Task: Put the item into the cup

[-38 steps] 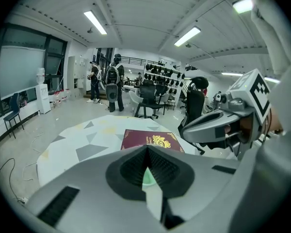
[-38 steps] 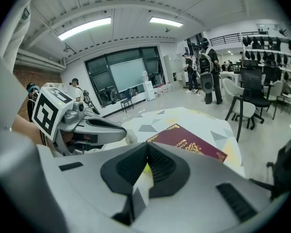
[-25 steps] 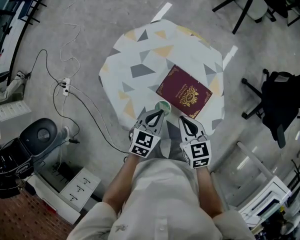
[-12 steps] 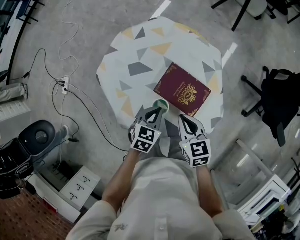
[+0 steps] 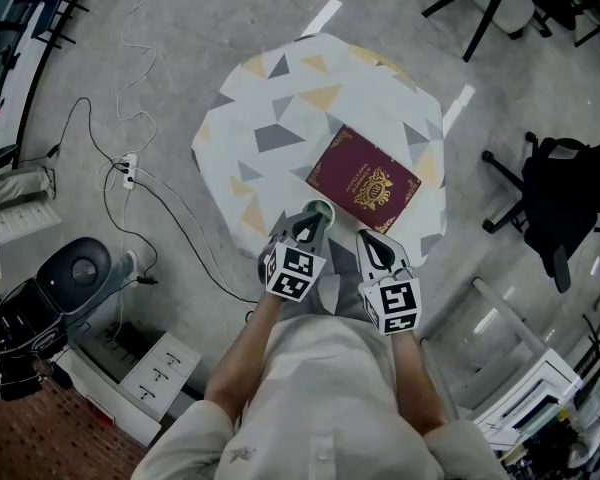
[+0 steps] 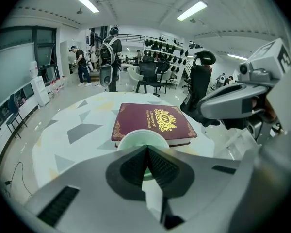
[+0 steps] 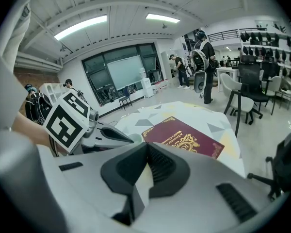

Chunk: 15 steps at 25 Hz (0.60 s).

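Alignment comes first in this step. The cup (image 5: 322, 208) stands upright near the front edge of the surface (image 5: 280, 108), at the near corner of the book (image 5: 365, 180); whether the two touch I cannot tell. The left claw (image 6: 147, 148) is closed, its jaws meeting at a point with nothing visible between them. That point sits just short of the cup's rim, aimed at its mouth. The right claw (image 7: 146, 146) is closed too, with nothing visible in it, and hangs beside the left one, pointing toward the book.

The item does not show. No small thing lies on the surface, and the book looks too big for the cup. If something thin is pinched in a claw, no view shows it. My judgement is that the step is either finding the item or, if the left claw carries it, bringing it over the mouth.

To do it well, centre the tip over the opening rather than the near rim. The cup looks light, and a nudge could tip it or push it against the book. Come from above, not from the side. Part the jaws only once the tip is within the rim's circle, and only a little, so they miss the wall. The right claw could steady the cup on the side away from the book.
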Available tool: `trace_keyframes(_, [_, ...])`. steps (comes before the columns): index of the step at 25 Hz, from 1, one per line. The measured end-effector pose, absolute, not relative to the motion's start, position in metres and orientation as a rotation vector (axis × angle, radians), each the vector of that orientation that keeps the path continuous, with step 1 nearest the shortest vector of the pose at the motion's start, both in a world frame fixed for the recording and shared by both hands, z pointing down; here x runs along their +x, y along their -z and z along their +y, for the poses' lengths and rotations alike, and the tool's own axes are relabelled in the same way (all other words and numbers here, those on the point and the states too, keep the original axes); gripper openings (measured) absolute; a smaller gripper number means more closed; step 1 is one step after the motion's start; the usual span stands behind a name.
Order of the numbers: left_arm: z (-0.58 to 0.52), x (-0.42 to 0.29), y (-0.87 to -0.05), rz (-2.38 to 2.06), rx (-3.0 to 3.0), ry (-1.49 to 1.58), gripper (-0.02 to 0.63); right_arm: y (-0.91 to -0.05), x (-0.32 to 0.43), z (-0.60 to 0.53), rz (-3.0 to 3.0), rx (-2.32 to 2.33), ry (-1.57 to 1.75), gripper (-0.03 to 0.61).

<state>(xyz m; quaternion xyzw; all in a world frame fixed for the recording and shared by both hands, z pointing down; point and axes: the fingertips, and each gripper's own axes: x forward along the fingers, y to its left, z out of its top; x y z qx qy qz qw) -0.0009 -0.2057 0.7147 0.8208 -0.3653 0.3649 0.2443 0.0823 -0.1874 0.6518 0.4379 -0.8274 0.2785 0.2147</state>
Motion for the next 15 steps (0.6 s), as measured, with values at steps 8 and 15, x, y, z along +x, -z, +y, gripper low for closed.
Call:
trace_keyframes(8, [-0.2080, -0.0007, -0.7202, -0.992, 2.218, -1.081, 0.012, -0.6519, 0.0832, -0.1865, -2.291, 1.226, -0.777, 0.008])
trace_keyframes(15, [-0.2087, 0.0008, -0.7217, -0.961, 2.209, -1.157, 0.012, -0.6502, 0.0830, -0.1870, -2.290, 1.244, -0.777, 0.008])
